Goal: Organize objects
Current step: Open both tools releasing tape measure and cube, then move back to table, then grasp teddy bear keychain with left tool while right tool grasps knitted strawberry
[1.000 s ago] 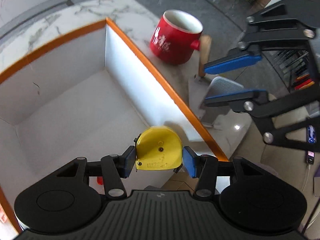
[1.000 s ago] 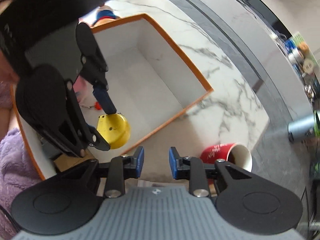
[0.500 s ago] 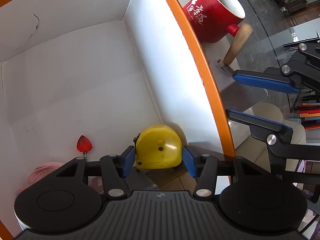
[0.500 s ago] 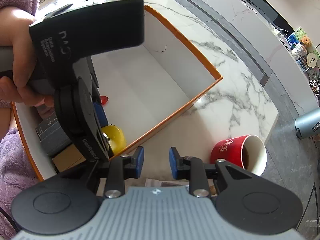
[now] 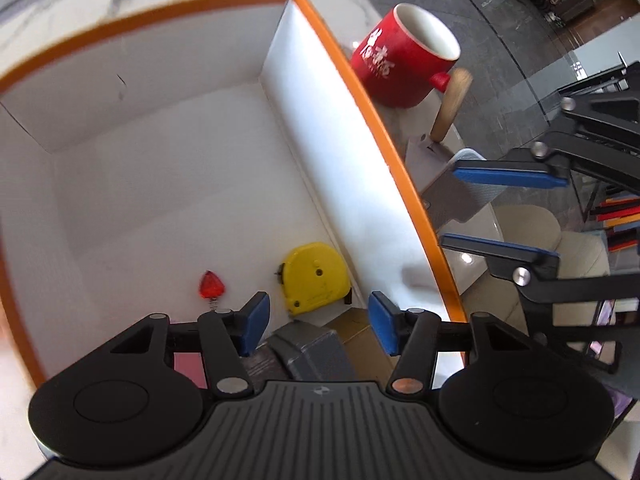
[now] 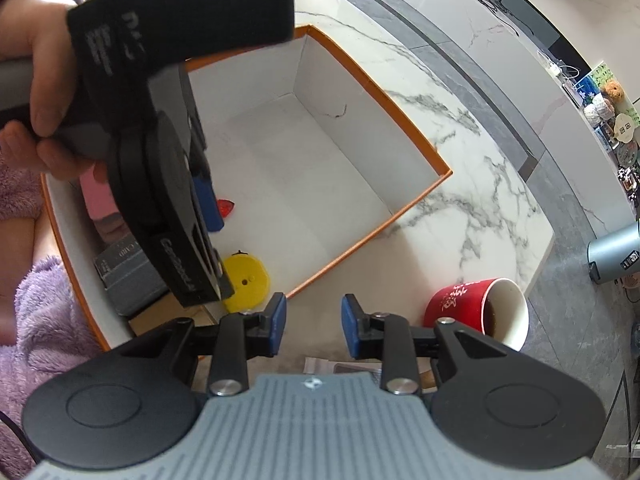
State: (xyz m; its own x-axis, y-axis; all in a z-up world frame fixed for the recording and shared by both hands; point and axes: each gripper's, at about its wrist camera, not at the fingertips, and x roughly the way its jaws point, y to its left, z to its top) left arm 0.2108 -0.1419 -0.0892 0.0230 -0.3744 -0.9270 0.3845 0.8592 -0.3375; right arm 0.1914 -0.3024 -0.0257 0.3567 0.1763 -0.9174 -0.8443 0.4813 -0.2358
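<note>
Both grippers gape empty: left (image 5: 316, 322) above the tape (image 5: 314, 274) in the box (image 5: 384, 152); we lift it straight, clear of the wall, right (image 6: 313, 330) toward the mug (image 6: 476, 310).

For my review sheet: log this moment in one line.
left gripper: open, empty | tape measure: lying in box | right gripper: open | mug: outside box

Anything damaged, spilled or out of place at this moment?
One small flaw: the white box has a thin dark crack on its inner wall. Otherwise the yellow tape measure lies flat inside, and the red mug stands upright with no spill.
</note>
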